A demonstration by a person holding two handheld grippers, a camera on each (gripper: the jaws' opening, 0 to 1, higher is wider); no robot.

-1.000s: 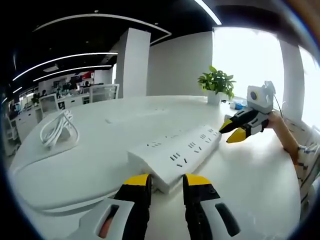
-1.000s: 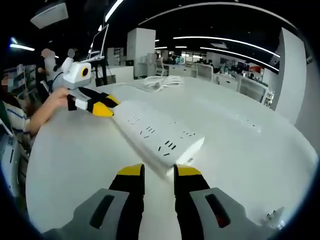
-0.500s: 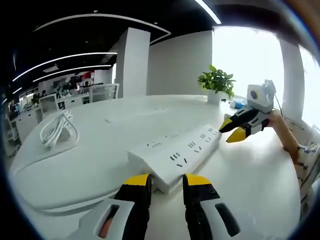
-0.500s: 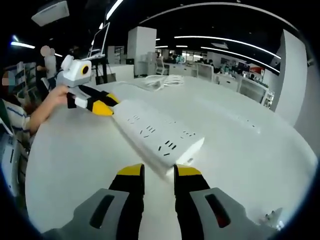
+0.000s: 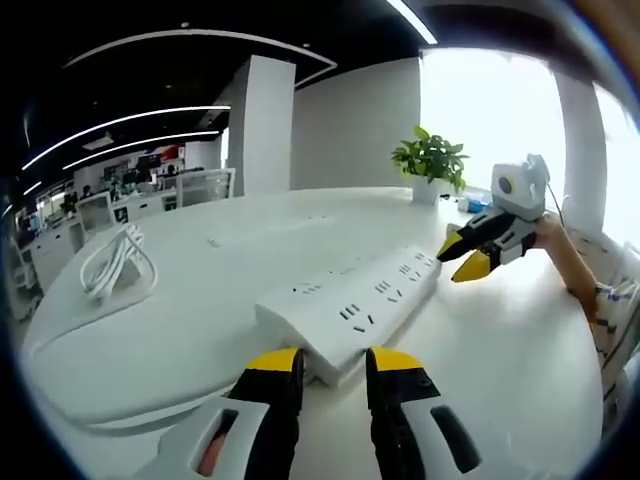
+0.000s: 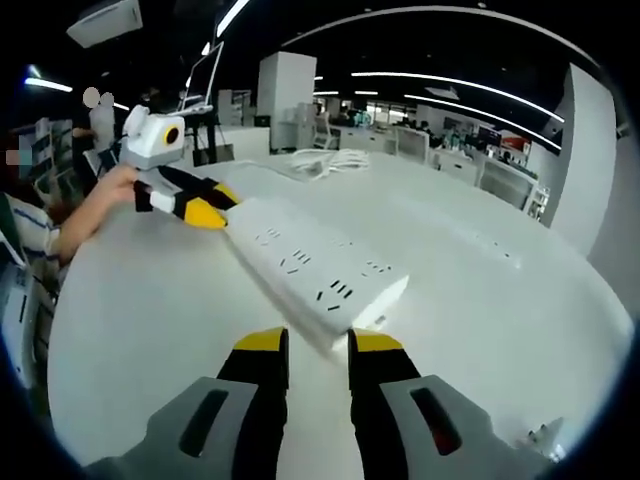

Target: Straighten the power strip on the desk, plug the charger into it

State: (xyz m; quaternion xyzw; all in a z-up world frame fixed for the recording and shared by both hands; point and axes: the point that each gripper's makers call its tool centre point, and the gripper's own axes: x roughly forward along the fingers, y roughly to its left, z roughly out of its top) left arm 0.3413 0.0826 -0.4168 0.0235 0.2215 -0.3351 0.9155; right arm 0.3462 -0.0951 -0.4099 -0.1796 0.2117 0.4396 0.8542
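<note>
A long white power strip lies slantwise on the white desk, sockets up. My left gripper sits just behind its near end, jaws a narrow gap apart and empty. My right gripper is at the strip's far end, held by a hand. In the right gripper view the strip runs away from my right gripper, which is open and holds nothing. The left gripper touches or nearly touches the other end. A coiled white charger cable lies far off on the desk.
A potted green plant stands at the desk's far edge, by the bright window. A small white object lies near the desk's edge at the right. Office desks and monitors fill the background. A person's forearm reaches in.
Both grippers stay at the two ends of the strip. The views have shifted only slightly and the strip has not visibly moved.
</note>
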